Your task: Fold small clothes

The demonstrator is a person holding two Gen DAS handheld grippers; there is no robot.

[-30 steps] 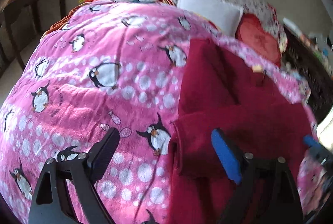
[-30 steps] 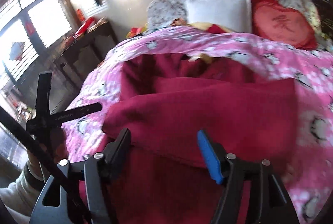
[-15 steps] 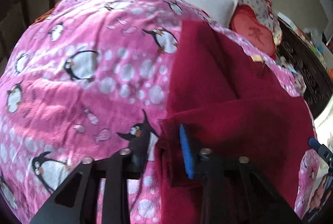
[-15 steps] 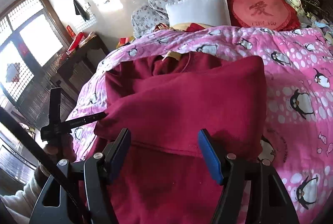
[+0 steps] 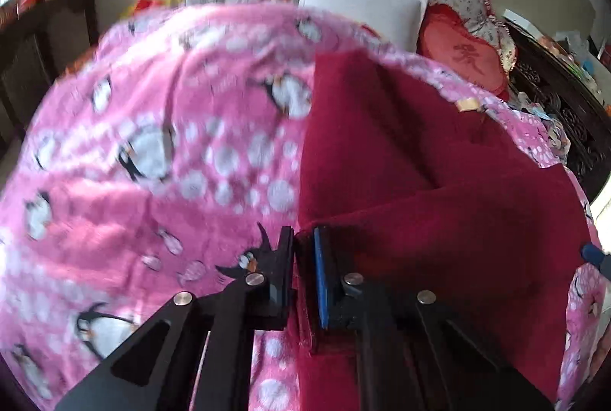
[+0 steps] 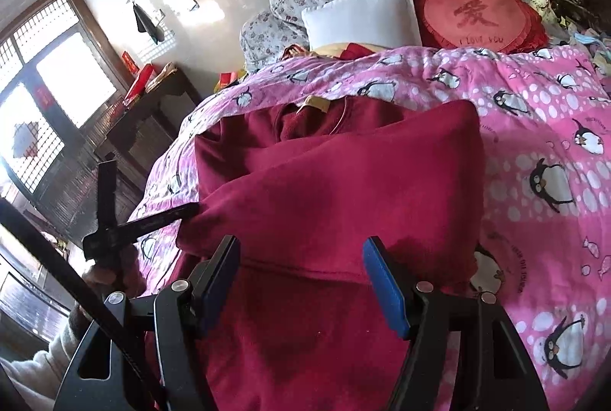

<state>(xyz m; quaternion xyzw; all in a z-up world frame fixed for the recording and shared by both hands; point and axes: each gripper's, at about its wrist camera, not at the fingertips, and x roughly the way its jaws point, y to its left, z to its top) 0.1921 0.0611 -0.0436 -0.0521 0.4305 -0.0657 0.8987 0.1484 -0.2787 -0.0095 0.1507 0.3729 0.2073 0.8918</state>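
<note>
On the bed [image 6: 542, 151] our top [image 6: 336, 197] is partly folded; left gripper [image 5: 303, 250] just clamped its corner, right gripper [image 6: 301, 258] hangs spread, more folds left.

Red heart cushion [image 6: 479, 16]: large Chinese char, "I LOVE YOU" below

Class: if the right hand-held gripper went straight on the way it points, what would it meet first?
Most likely the folded-over layer of the dark red garment lying just ahead of the open right hand-held gripper; depth is unclear.
</note>
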